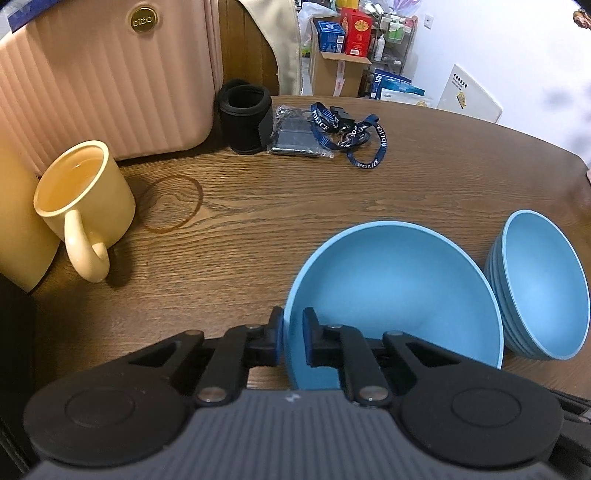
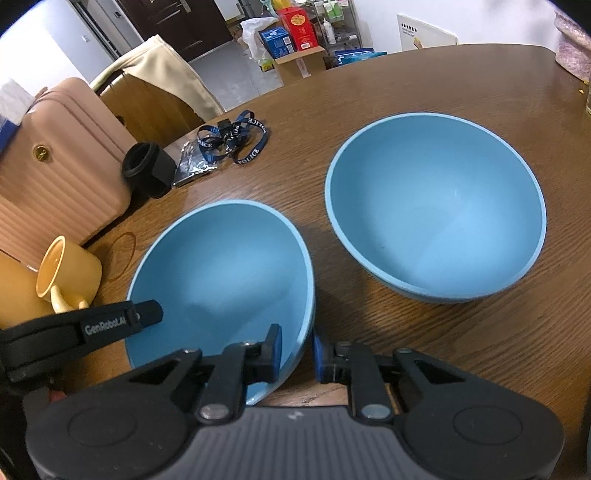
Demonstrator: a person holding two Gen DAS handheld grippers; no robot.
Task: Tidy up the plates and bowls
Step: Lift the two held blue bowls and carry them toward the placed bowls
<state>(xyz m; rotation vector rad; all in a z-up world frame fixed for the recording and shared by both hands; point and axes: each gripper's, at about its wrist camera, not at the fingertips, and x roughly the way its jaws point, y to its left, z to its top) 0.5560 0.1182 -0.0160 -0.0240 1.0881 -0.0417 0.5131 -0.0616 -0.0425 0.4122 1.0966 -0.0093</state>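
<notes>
Left tool [image 1: 292,338] is clamped on the near blue bowl's [image 1: 399,288] left rim; right tool [image 2: 297,354] grips its right rim; stacked bowls [image 2: 436,210] sit right on the worktop [image 2: 461,350].

Near rim of the held blue bowl [image 1: 395,291] hidden under the left gripper [image 1: 292,341] body; same in the right wrist view, lower rim lost behind the right gripper [image 2: 297,354]. Pink suitcase [image 1: 92,85] cut off at the left and top edges, yellow object [image 1: 18,221] beside the mug [image 1: 83,206] cropped beyond recognition. Labels on the far boxes [image 1: 343,29] too small to read; count of the stacked bowls [image 1: 535,280] unclear from their edges alone.
</notes>
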